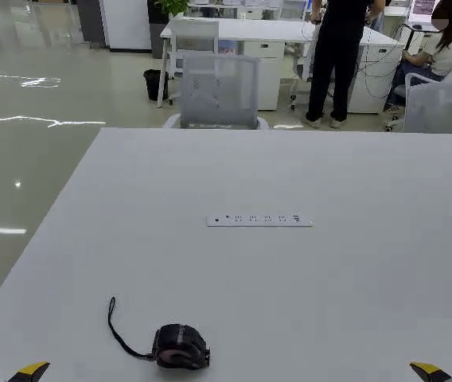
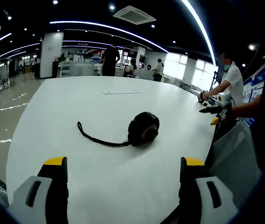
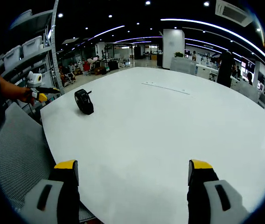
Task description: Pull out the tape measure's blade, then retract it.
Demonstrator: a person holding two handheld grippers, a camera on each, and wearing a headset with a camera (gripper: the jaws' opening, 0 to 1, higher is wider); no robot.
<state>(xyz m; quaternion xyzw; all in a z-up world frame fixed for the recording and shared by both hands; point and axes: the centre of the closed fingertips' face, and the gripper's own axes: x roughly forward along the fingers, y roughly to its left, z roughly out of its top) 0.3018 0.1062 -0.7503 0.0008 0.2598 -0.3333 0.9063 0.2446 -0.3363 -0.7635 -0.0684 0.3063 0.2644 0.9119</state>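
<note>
Near the front edge of the white table (image 1: pixel 305 294), toward its left side, one tape measure (image 1: pixel 181 347) is seen. It appears to be stood on its edge, a broad round face turned to the near edge, so that its long axis runs left to right. One black wrist strap (image 1: pixel 119 325) is trailed from its left end, leftward and away. One flat power strip (image 1: pixel 259 220) is laid at mid-table, well apart. Two grippers are counted: the left gripper (image 2: pixel 124 162) is held near the case, jaws wide apart, and the right gripper (image 3: pixel 135 165) well to the right, jaws likewise spread over bare tabletop. One mesh chair (image 1: pixel 219 89) is set at the far edge; beyond it a glossy floor (image 1: pixel 35 119), white desks (image 1: pixel 274 32) and two people (image 1: pixel 336 56) are seen in an open office.
</note>
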